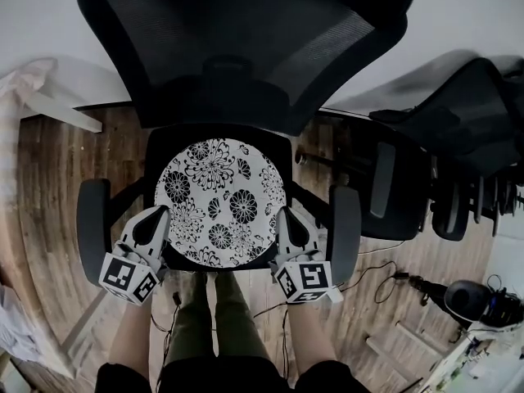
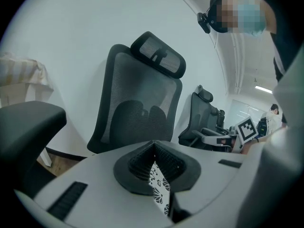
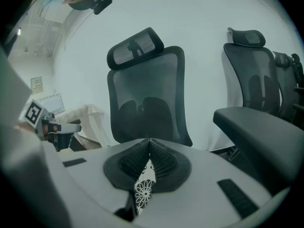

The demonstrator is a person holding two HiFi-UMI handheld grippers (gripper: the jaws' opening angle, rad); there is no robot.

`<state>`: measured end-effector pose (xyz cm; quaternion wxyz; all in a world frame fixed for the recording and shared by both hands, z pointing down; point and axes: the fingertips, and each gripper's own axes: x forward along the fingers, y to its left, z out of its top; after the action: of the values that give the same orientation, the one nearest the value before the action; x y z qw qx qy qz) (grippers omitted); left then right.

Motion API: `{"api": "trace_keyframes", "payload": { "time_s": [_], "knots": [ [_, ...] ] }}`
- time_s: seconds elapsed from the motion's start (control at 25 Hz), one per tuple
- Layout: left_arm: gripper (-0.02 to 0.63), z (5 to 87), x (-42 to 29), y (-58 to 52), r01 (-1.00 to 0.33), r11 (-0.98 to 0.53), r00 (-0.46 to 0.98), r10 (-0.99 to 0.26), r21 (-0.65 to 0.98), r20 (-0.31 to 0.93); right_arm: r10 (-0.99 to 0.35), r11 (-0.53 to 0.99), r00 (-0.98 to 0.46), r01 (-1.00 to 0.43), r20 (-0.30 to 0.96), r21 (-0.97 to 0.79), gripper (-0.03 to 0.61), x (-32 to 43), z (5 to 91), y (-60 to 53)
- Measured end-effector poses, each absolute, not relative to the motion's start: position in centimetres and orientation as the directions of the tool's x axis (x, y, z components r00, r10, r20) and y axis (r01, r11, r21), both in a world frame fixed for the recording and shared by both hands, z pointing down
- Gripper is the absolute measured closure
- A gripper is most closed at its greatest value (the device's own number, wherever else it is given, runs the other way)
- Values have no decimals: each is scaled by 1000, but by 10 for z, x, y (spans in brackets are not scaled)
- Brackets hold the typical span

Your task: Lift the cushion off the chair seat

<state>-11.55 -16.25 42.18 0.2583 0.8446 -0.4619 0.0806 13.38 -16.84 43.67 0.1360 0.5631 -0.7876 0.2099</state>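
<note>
A round white cushion (image 1: 219, 199) with black flower print covers the black chair seat (image 1: 284, 147); I cannot tell whether it rests on the seat or hangs just above it. My left gripper (image 1: 160, 219) is shut on the cushion's front left rim. My right gripper (image 1: 282, 219) is shut on its front right rim. The left gripper view has a strip of the flowered cushion fabric (image 2: 160, 188) pinched between the closed pads of the left gripper (image 2: 154, 148). The right gripper view likewise shows cushion fabric (image 3: 143, 190) clamped in the right gripper (image 3: 149, 146).
The chair's mesh backrest (image 1: 237, 39) rises behind the cushion, with armrests at left (image 1: 92, 228) and right (image 1: 345, 229) just outside my grippers. A second black chair (image 1: 426, 162) stands to the right. Cables (image 1: 385, 277) lie on the wooden floor. The person's legs (image 1: 205, 318) are below.
</note>
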Motion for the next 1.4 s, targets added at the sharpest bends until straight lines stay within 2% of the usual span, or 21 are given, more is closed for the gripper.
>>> {"api": "trace_keyframes", "payload": {
  "time_s": [1.4],
  "knots": [
    [603,541,-121,-148,-824,-354,554,-671,443,493,-725,259,-315,-949,613,-182,561,135,563,-145]
  ]
}}
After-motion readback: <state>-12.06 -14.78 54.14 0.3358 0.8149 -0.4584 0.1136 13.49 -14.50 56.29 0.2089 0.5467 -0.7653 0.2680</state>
